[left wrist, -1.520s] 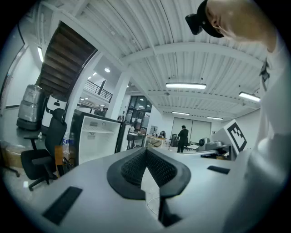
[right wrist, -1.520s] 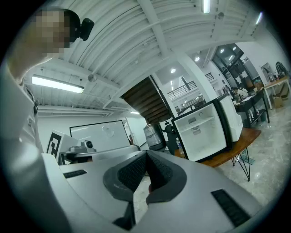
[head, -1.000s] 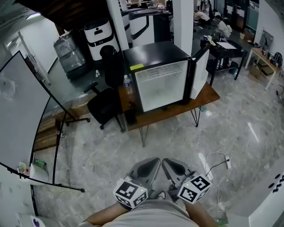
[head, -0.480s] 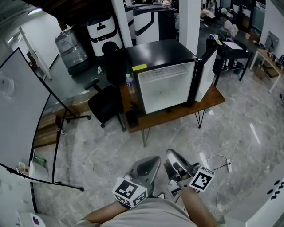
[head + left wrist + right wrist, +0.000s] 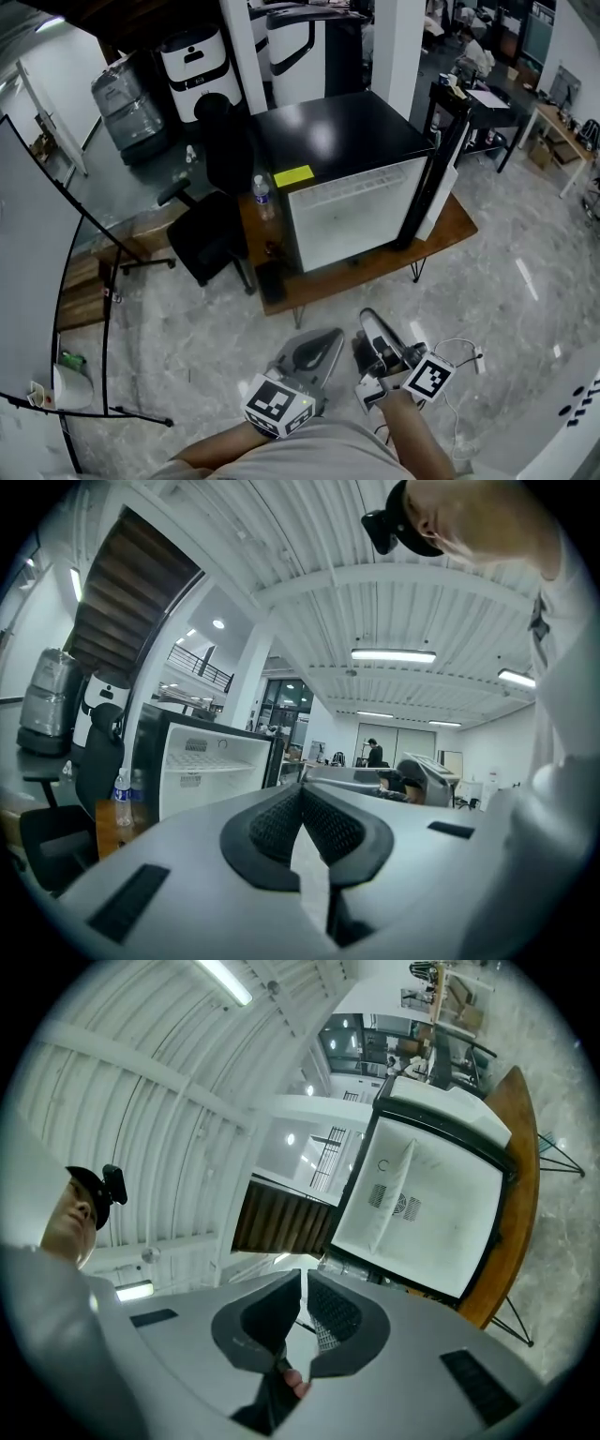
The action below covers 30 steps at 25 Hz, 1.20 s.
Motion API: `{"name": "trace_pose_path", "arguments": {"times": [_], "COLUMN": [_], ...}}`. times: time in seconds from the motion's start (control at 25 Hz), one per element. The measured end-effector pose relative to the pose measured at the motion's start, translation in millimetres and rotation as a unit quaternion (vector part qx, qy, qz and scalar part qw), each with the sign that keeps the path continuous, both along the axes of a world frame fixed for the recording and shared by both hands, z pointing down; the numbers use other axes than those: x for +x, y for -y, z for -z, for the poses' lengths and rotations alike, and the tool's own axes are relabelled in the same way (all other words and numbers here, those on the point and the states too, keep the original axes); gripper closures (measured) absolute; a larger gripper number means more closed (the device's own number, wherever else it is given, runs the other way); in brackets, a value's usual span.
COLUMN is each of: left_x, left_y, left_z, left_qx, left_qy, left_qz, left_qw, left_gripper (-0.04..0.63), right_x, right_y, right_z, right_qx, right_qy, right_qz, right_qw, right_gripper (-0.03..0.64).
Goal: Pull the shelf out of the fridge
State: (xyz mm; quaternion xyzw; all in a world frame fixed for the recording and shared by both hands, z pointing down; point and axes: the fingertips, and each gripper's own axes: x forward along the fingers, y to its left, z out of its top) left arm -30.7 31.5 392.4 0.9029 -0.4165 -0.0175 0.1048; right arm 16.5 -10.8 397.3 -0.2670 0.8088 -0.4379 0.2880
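Observation:
A black mini fridge [image 5: 352, 169] stands on a low wooden table [image 5: 455, 220], its door [image 5: 441, 169] swung open to the right. Inside the white interior a thin wire shelf [image 5: 352, 200] sits near the top. The left gripper view shows that shelf [image 5: 200, 761] level, while in the right gripper view the fridge [image 5: 427, 1204] appears rolled sideways. My left gripper [image 5: 332, 337] and right gripper [image 5: 367, 319] hang low in the head view, over the floor and well short of the fridge. Both are shut with nothing held.
A black office chair [image 5: 211, 234] stands left of the table, and a water bottle [image 5: 262, 197] sits on the table beside the fridge. A whiteboard on a stand [image 5: 56, 253] fills the left. A white cable [image 5: 459, 349] lies on the marble floor to my right.
The fridge has grown larger and nearer in the head view. My right gripper has lifted forward and rolled onto its side; the left gripper has stayed much the same.

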Motion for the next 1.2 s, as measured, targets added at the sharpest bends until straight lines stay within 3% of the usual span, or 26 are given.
{"name": "trace_pose_path", "arguments": {"times": [0.52, 0.84, 1.2], "left_x": [-34.6, -41.9, -22.1], "left_y": [101.8, 154.8, 213.7], "left_z": [-6.4, -11.1, -11.5], "left_qx": [0.001, -0.014, -0.02], "left_qy": [0.0, 0.006, 0.026], "left_qz": [-0.047, -0.017, 0.011], "left_qw": [0.9989, 0.9997, 0.9994], "left_gripper": [0.589, 0.589, 0.589], "right_x": [-6.2, 10.2, 5.6], "right_y": [157.7, 260.9, 345.3], "right_z": [-34.9, -73.8, -103.7], "right_qx": [-0.059, -0.1, -0.127], "right_qy": [0.042, 0.039, 0.056], "right_qz": [-0.075, -0.097, -0.059], "right_qw": [0.995, 0.99, 0.989], "right_gripper": [0.591, 0.588, 0.53]}}
